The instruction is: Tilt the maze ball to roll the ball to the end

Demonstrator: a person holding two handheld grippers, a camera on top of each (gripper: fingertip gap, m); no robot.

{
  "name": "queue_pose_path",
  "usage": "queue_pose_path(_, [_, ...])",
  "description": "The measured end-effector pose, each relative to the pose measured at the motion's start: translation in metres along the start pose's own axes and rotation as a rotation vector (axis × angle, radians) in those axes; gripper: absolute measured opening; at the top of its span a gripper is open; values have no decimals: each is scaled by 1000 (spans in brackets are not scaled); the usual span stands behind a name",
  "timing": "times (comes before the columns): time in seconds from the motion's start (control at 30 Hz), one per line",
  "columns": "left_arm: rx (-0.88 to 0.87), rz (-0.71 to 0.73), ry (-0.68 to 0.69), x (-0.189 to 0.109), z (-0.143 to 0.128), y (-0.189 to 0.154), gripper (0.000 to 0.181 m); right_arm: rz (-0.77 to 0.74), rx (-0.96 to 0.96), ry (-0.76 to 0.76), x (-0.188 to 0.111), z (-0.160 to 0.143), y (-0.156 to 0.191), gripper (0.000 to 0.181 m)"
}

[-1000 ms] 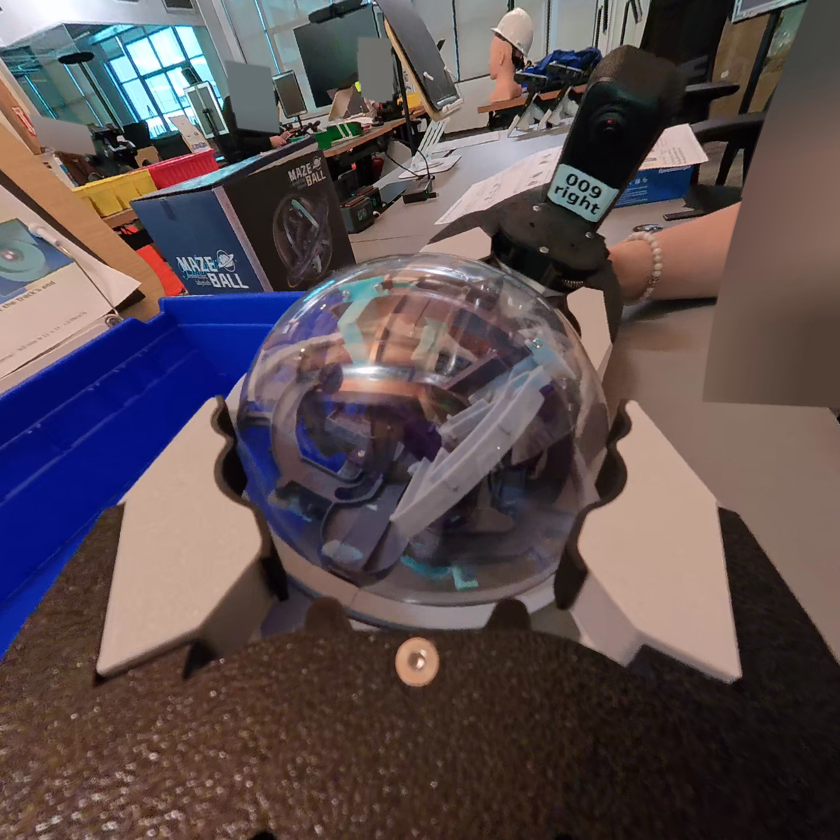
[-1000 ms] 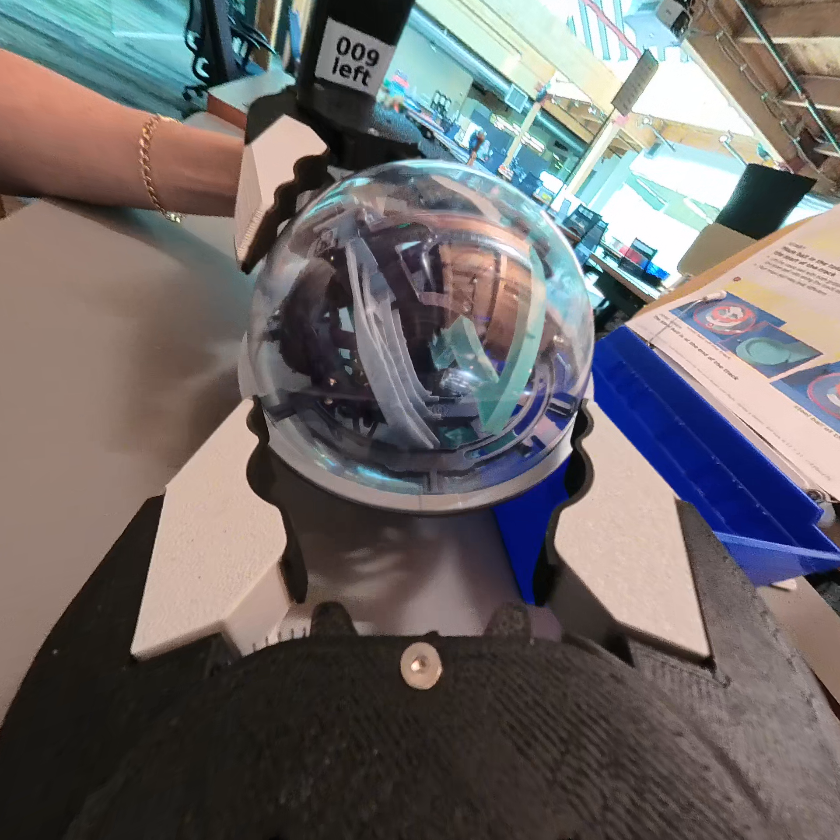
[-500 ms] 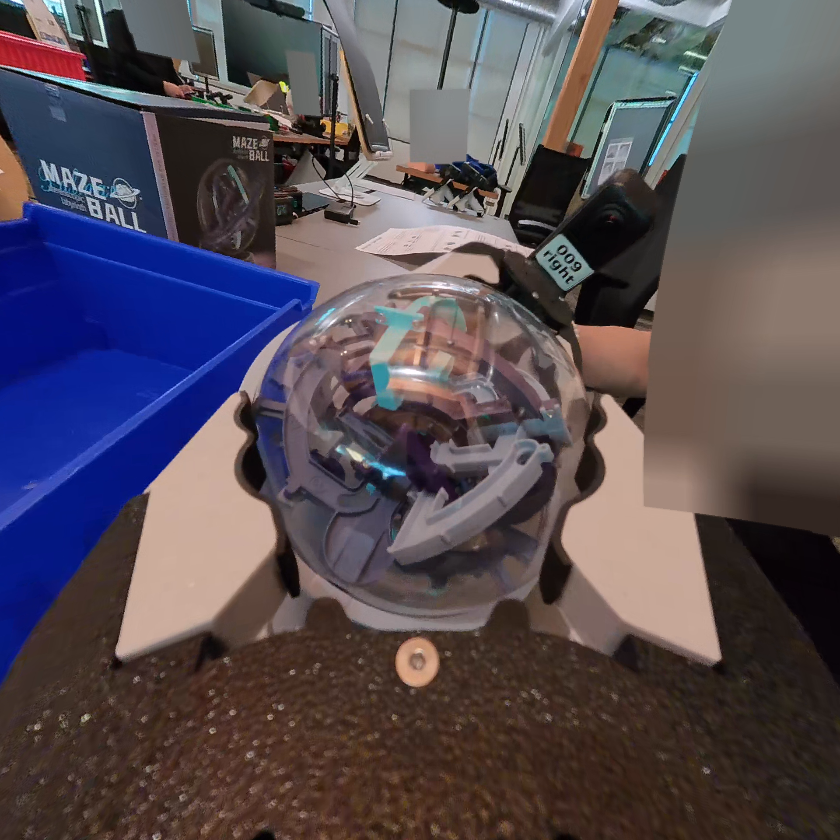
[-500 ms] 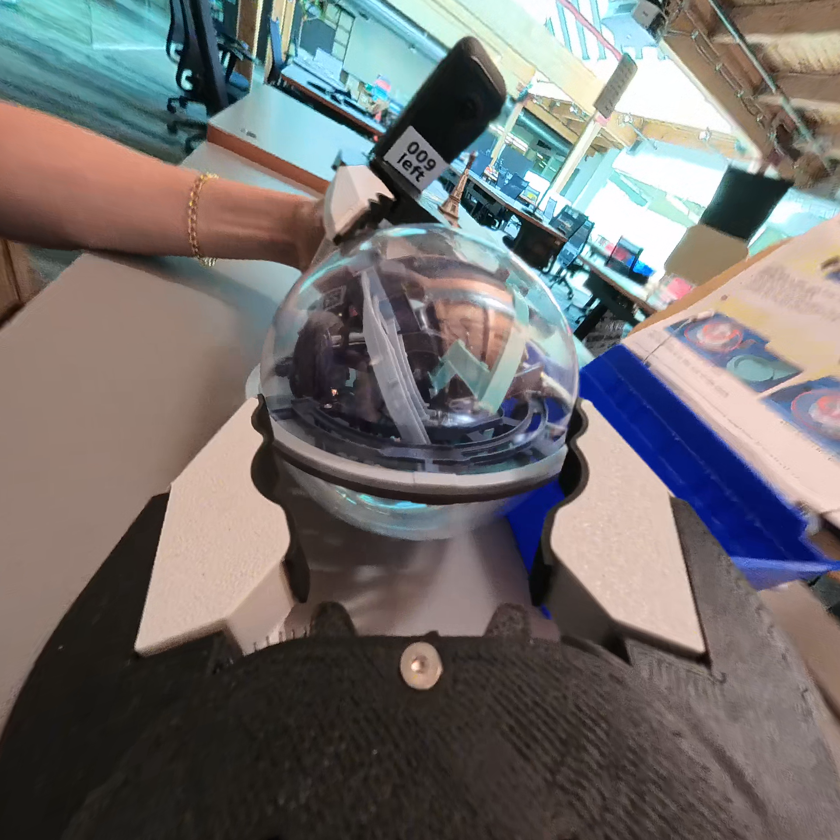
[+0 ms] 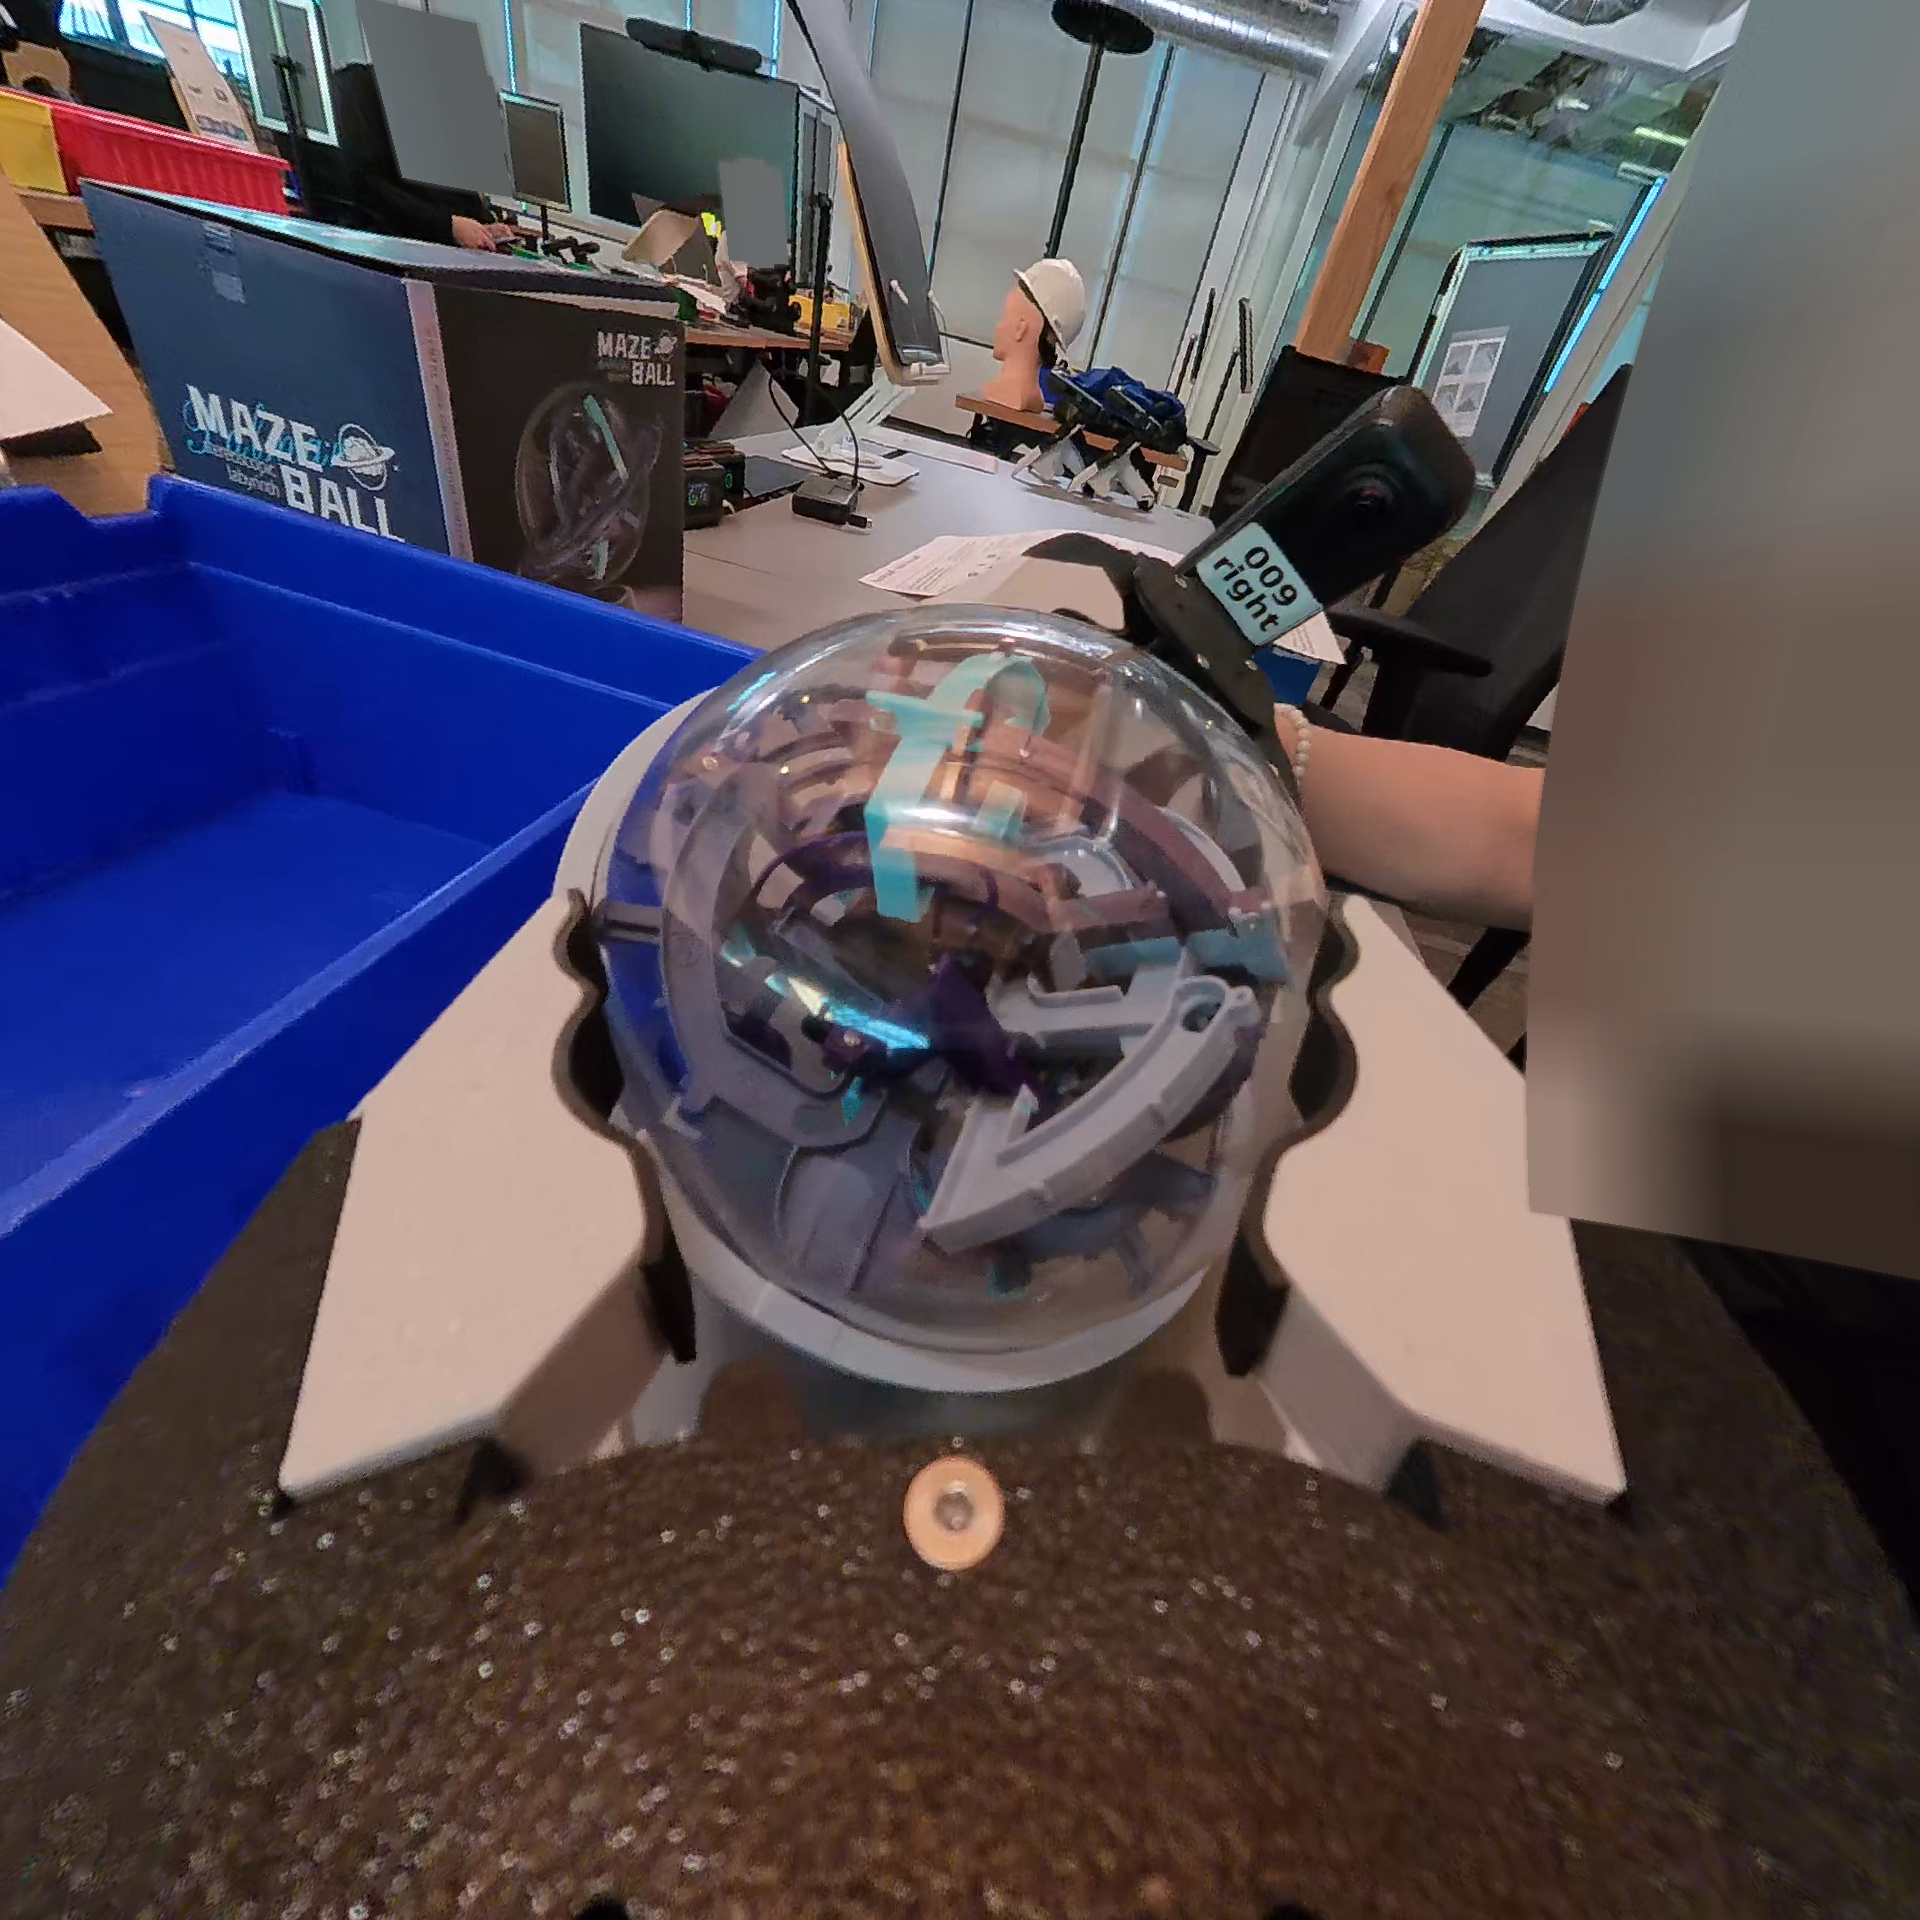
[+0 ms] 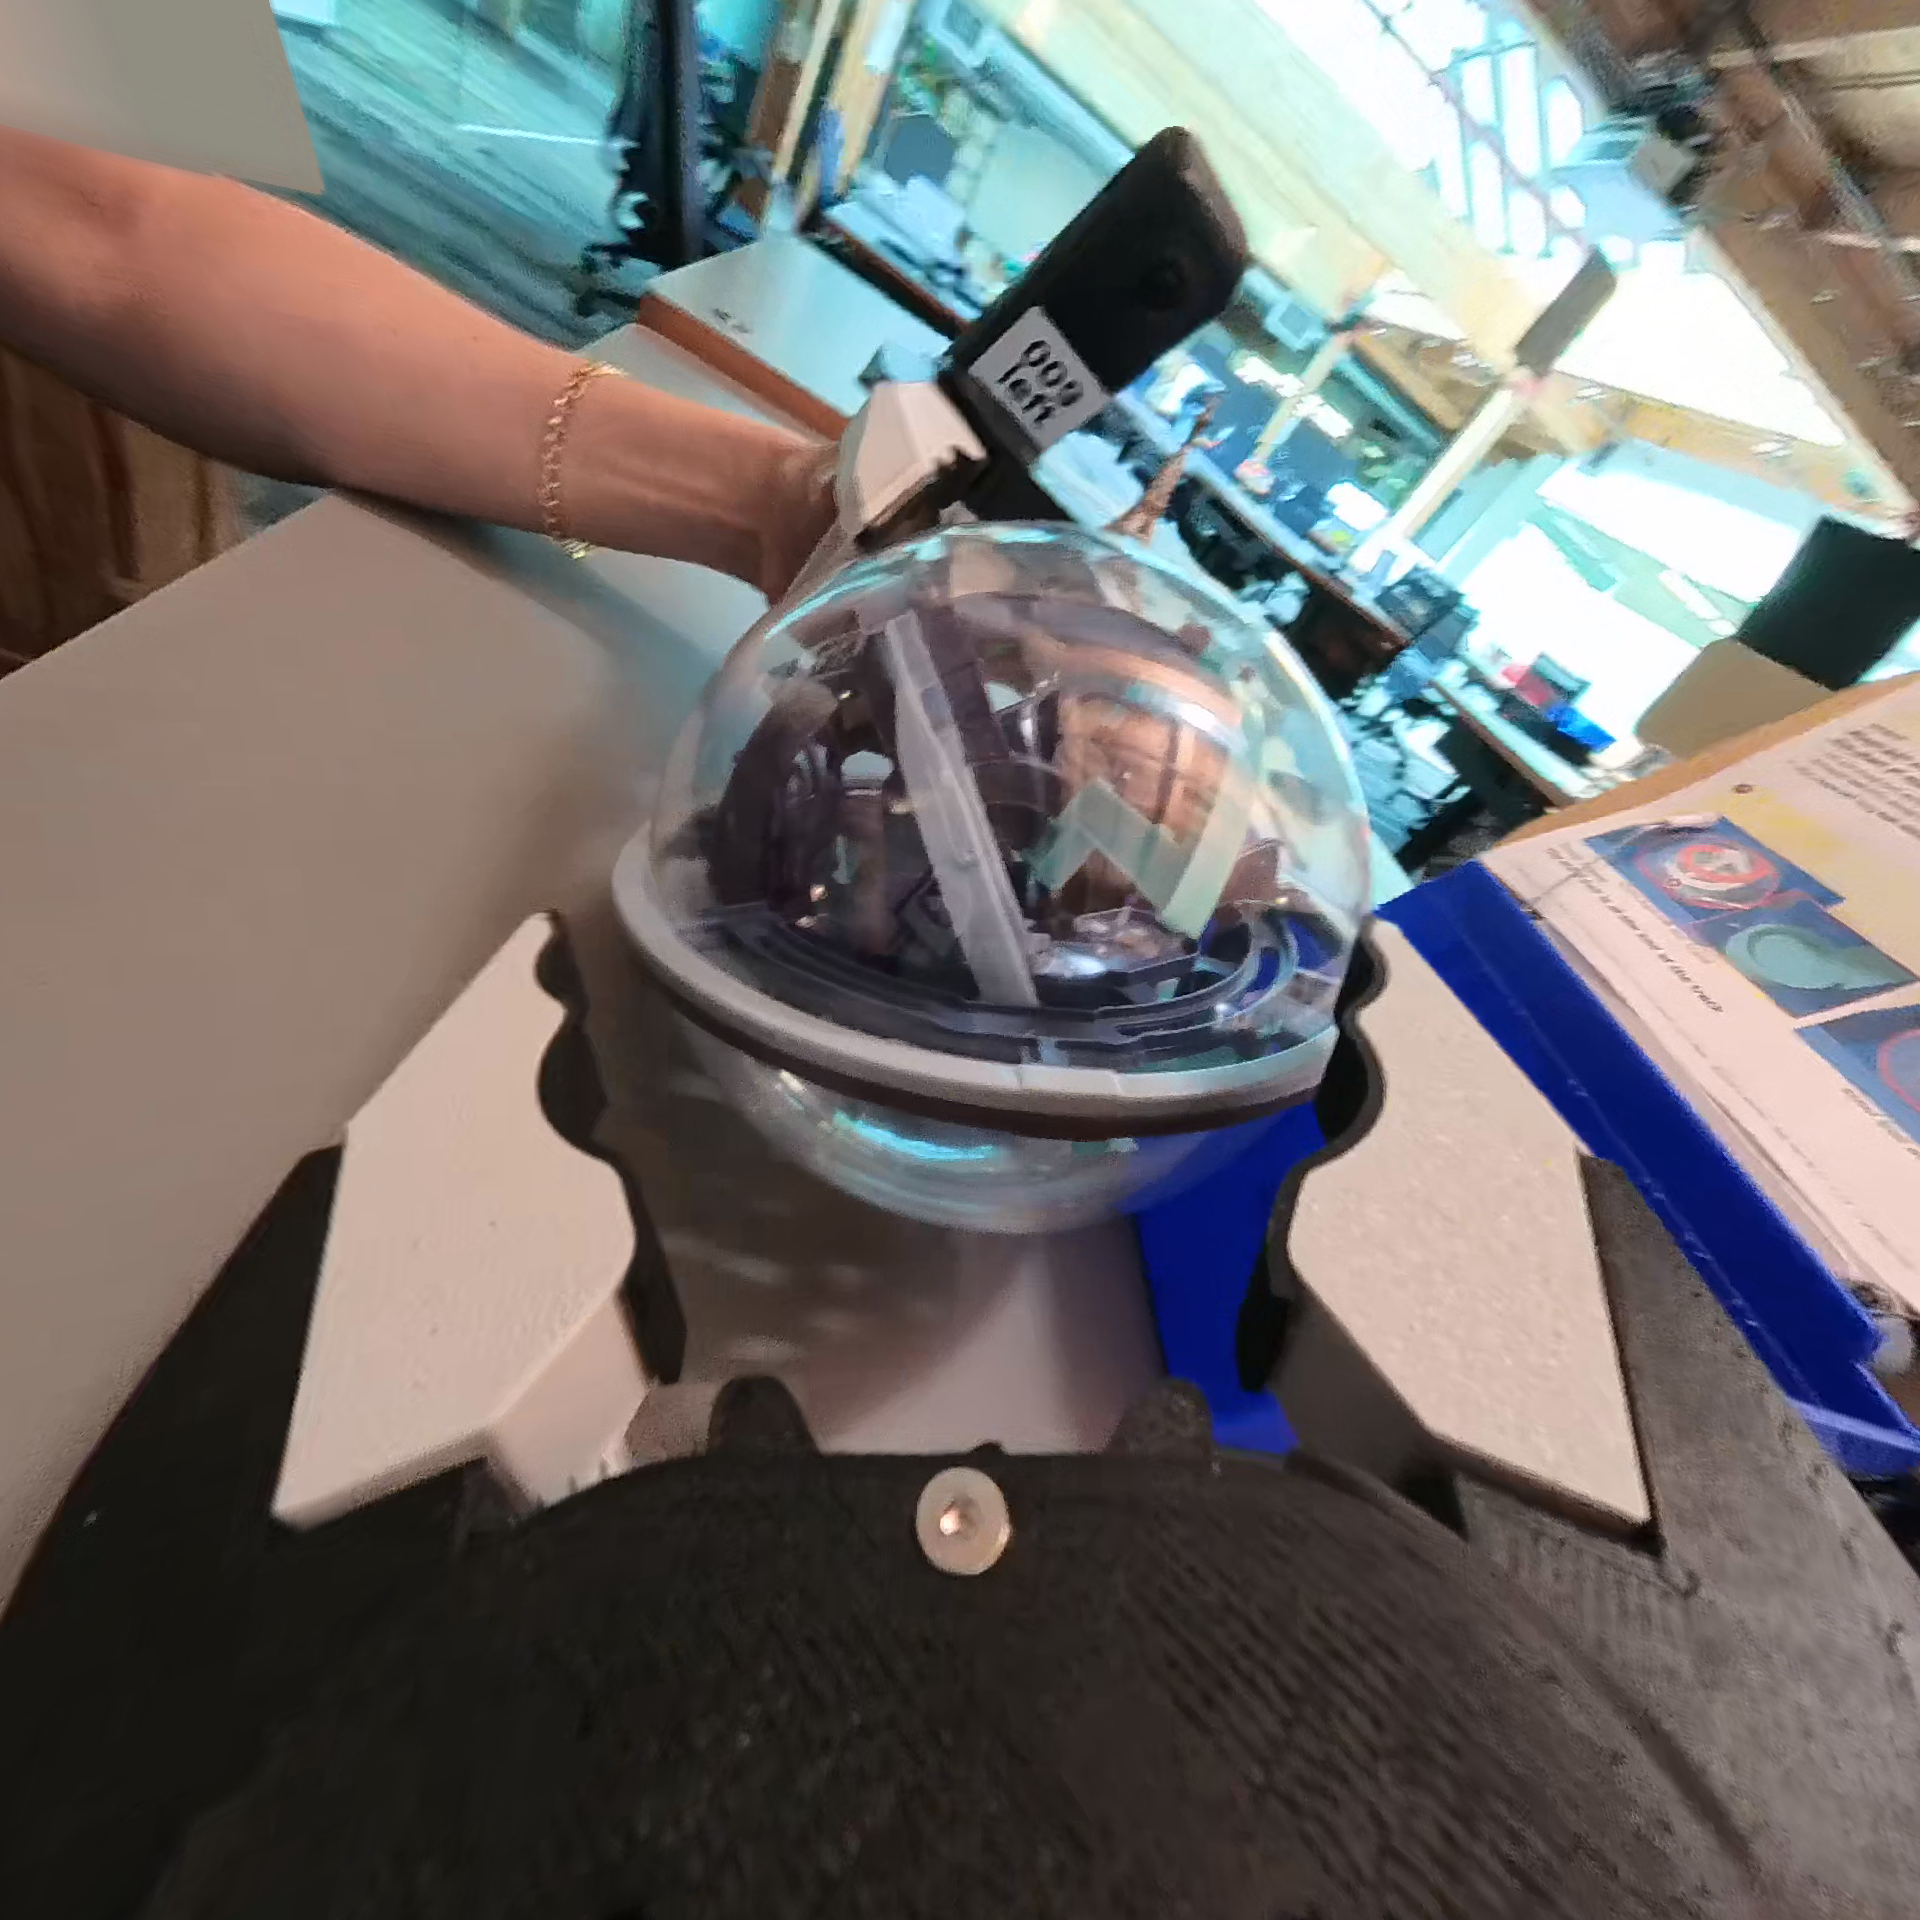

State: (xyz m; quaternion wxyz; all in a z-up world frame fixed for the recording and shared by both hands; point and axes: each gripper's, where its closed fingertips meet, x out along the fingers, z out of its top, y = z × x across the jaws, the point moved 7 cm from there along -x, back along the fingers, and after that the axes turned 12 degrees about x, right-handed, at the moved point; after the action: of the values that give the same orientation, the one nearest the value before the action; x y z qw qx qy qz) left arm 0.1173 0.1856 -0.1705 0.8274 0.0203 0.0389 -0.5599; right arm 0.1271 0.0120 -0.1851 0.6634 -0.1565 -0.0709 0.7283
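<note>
Clear maze ball between both claws (printed box behind).

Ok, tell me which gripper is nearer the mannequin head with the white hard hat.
Right. The right gripper clamps the maze ball on its far side, toward the mannequin head; the left gripper holds the near side, farther back.

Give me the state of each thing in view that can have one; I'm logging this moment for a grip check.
maze ball: lifted off the table, held between both claws, tilted.
left claw: shut on the maze ball.
right claw: shut on the maze ball from the opposite side.
blue bin: open-topped, nothing showing inside.
maze ball box: upright behind the bin.
</note>
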Motion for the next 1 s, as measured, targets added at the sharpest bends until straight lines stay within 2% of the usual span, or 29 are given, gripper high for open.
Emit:
queue_pose_path(0.1, [-19,7,-11,0,0,2,130,34,4,36,-1,-4,-1,148])
queue_pose_path(0.17, [-20,8,-16,1,-1,2,130,12,-68,87,2,-9,-2,151])
queue_pose_path(0.3, [-15,12,-23,2,-1,1,131,-141,-316,184,16,-20,-4,151])
queue_pose_path(0.37, [-18,14,-28,3,-1,1,132,-197,-344,179,18,-19,-5,145])
queue_pose_path(0.47, [-46,13,-37,4,0,1,133,-214,-293,177,20,-19,-2,145])
queue_pose_path(0.7, [-37,44,-87,1,7,2,135,-227,-31,135,25,-15,10,141])
queue_pose_path(1.0, [-77,78,-97,-1,6,8,133,-285,129,121,29,-12,10,141])
